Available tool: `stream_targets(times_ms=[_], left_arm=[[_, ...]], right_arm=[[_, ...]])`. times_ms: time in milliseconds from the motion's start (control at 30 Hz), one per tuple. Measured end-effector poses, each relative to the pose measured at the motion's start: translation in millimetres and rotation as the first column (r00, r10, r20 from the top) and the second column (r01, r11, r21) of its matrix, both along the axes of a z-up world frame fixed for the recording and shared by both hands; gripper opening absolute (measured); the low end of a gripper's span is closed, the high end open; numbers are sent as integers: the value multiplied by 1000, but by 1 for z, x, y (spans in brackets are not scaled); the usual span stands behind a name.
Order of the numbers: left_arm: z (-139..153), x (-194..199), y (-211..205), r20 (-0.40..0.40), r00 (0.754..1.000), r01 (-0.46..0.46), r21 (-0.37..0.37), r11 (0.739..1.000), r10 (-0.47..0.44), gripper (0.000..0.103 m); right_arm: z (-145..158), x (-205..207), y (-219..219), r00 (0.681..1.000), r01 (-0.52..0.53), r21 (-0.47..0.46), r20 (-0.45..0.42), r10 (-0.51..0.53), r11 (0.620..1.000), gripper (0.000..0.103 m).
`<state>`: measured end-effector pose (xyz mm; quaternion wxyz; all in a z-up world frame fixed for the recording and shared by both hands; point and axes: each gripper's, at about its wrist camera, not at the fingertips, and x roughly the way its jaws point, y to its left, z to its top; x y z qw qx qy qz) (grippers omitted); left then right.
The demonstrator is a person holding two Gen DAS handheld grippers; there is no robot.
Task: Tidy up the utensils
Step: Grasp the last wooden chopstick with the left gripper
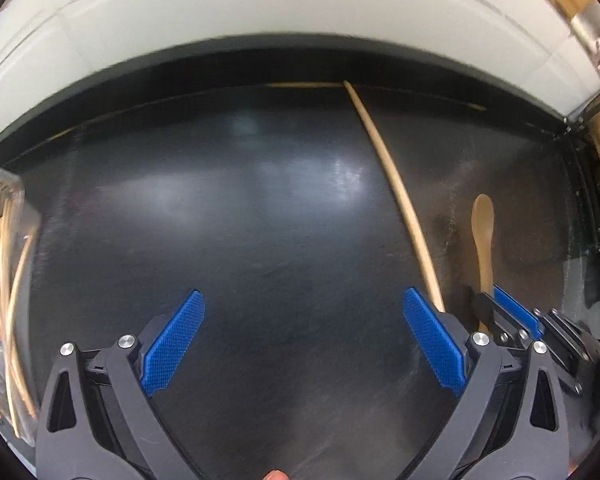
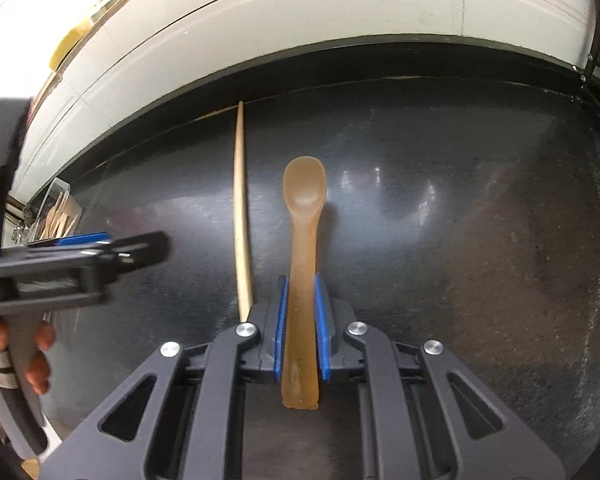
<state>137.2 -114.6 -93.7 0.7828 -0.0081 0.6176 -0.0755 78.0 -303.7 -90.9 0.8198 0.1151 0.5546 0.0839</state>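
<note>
right gripper (image 2: 300,292): fingers clenched on spoon (image 2: 303,240) handle, bowl forward above black bench (image 2: 480,240) | left gripper (image 1: 303,320): fingers released, empty | chopstick (image 2: 242,216): on bench beside spoon

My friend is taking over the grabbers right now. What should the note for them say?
Right gripper: shut on the brown spoon, holding its handle with the bowl pointing away.
Left gripper: open, nothing between its pads, over the black table.
One chopstick lies loose on the table, just left of the spoon.
The clear container at the table's left edge already has wooden utensils in it.
Done: spoon picked up.
Left: probably put the spoon away with the others, then grab the chopstick; the open left gripper looks handy for that.
</note>
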Motion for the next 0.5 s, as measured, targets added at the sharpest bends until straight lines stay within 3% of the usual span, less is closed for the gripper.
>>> stream_targets(times_ms=[300,400,500], left_arm=[[-14,16,-44,-3,1000,-30,5,1000,30,97],[-19,21,-54,18,999,-39,101,994,37,98],[-19,26,-55,47,998,-47,112,993,42,98]], right_arm=[[-4,6,-5,1000,-9,-40,-1,9,999,14],[-6,9,1,999,-37,-78,18,38,996,14],[-8,10,6,997,-66,-119,42,71,991,14]])
